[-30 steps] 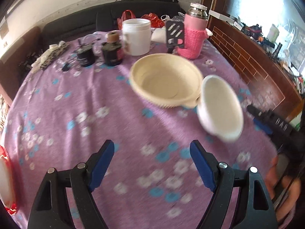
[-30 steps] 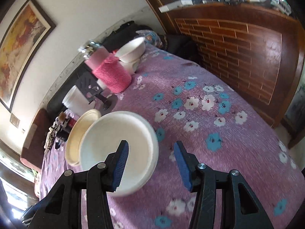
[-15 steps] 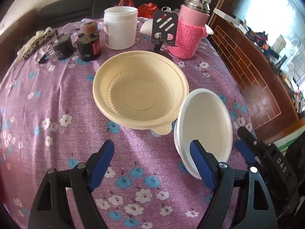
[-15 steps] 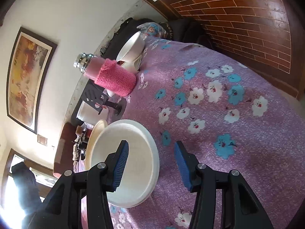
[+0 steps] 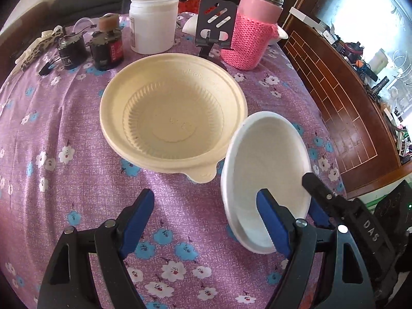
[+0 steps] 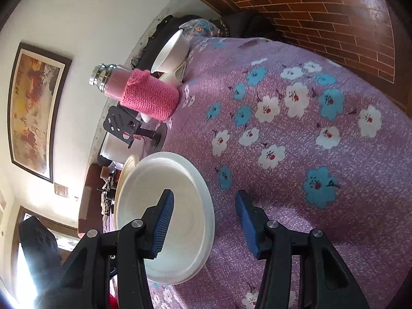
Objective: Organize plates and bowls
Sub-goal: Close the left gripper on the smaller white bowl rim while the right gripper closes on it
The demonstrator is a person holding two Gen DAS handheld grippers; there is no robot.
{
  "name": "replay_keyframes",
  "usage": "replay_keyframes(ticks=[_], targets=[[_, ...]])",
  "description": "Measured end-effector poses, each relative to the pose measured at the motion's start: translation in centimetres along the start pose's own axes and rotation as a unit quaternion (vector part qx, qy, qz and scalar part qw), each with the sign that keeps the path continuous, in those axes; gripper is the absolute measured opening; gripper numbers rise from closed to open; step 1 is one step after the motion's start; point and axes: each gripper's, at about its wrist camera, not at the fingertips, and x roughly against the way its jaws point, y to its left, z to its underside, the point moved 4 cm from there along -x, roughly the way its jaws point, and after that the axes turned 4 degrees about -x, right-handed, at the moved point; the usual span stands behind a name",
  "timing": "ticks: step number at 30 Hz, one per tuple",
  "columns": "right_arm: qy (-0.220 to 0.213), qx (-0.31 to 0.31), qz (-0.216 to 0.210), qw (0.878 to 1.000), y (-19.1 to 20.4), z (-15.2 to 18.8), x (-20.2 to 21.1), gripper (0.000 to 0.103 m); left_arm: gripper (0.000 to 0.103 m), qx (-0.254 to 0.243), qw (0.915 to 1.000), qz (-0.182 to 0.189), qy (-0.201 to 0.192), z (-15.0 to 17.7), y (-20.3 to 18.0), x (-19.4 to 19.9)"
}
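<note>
Jaws of the right gripper (image 6: 204,198) pinch the rim of the tipped white bowl (image 5: 265,159), just right of the cream bowl (image 5: 172,116); left gripper (image 5: 206,195) jaws are apart, empty; it looks light and bendy, so squeeze the rim softly

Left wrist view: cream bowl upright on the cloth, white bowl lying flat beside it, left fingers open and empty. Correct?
No: the white bowl is not flat; it stands tipped on edge, as the left wrist view shows. Otherwise right: cream bowl upright on the cloth, left fingers open and empty.
</note>
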Motion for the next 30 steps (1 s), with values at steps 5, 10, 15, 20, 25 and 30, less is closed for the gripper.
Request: replay_keyframes(ticks=[5, 10, 15, 20, 25, 30], targets=[[0.007, 0.002, 0.004, 1.000, 0.1, 0.3, -0.8, 0.050, 0.080, 0.004, 0.9997, 0.022, 0.004, -0.3, -0.1, 0.0], [0.008, -0.007, -0.004, 1.000, -0.1, 0.2, -0.9, 0.050, 0.080, 0.011, 0.9987, 0.048, 0.012, -0.3, -0.2, 0.4], [0.009, -0.014, -0.008, 1.000, -0.6, 0.1, -1.0, 0.038, 0.080, 0.012, 0.9963, 0.082, 0.023, -0.1, -1.2, 0.7], [0.013, -0.022, -0.008, 1.000, -1.2, 0.0, -1.0, 0.024, 0.062, 0.013, 0.9952, 0.091, 0.032, -0.1, -1.8, -0.2], [0.021, -0.012, 0.000, 1.000, -0.8, 0.3, -1.6, 0.011, 0.034, 0.019, 0.9946, 0.091, 0.047, 0.1, -1.8, -1.4], [0.017, 0.004, 0.006, 1.000, -0.4, 0.4, -1.6, 0.009, 0.019, 0.015, 0.9958, 0.082, 0.039, 0.1, -1.8, -1.5]])
